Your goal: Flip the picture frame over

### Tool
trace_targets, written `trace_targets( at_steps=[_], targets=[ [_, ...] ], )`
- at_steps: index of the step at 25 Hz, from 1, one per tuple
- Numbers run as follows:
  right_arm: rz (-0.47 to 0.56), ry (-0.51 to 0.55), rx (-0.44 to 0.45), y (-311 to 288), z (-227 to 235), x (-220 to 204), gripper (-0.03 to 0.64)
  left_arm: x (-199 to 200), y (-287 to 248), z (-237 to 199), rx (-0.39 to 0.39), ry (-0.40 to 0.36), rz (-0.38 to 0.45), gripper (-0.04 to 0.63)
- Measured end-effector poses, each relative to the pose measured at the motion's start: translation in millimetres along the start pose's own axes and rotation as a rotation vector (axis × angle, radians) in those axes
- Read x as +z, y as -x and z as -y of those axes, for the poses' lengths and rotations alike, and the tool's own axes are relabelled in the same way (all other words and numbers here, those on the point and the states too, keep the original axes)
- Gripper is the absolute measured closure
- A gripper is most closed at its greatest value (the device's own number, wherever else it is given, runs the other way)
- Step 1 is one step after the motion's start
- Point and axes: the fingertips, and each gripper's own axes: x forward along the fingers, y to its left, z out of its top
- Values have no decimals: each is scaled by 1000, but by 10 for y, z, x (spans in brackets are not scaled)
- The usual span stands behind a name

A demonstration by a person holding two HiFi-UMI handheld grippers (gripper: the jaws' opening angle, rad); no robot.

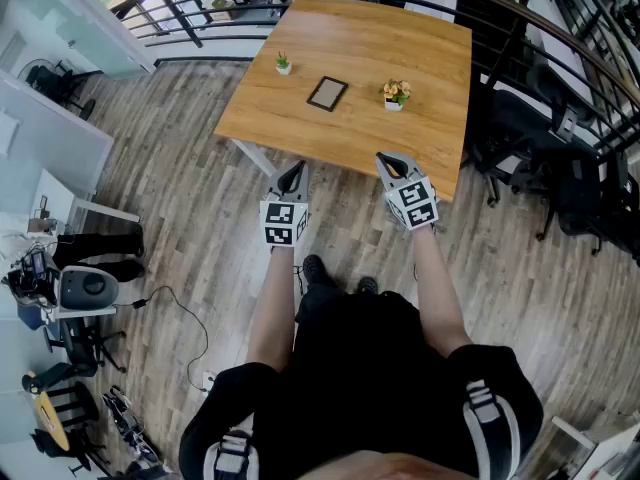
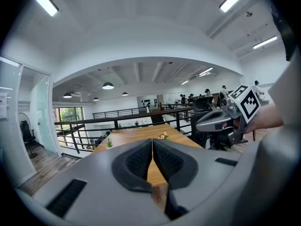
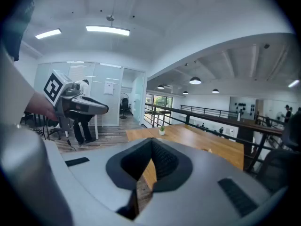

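1. I am taking the wooden table (image 1: 420,58) as my landmark. I am standing off its near edge, and the flip is not yet begun. By coming in carelessly I am risking a knock against that edge, which would jolt everything on top.
2. The left gripper (image 1: 292,175) and the right gripper (image 1: 390,162) are hovering just short of the table's near edge. Each has its jaws pressed together with nothing between them. If I am reaching in like that, I am only going to shove the frame, so the jaws need parting first.
3. The picture frame (image 1: 327,93) is lying flat near the table's middle, well apart from both grippers. It is lying flush and offering little edge to pinch. I am expecting the jaws could slip off it, skate it across the wood, or drop it mid-turn.
4. The flower pot (image 1: 396,95) is sitting on the table's right half. A wide swing of the right gripper, or the frame turning, could tip it.
5. The small green plant (image 1: 283,64) is standing near the table's left edge. A stray nudge there could send it off onto the floor.
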Motion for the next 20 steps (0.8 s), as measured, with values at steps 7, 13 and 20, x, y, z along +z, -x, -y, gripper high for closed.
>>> trace_targets(
  at_steps=[7, 13, 20],
  targets=[
    [-5, -64, 21, 112, -18, -150, 609, 33, 64, 151, -7, -2, 12, 572],
    [6, -90, 26, 164, -74, -134, 609, 96, 143, 110, 15, 4, 27, 572],
    [8, -68, 25, 231, -94, -109, 609, 85, 95, 225, -12, 2, 21, 572]
  ],
)
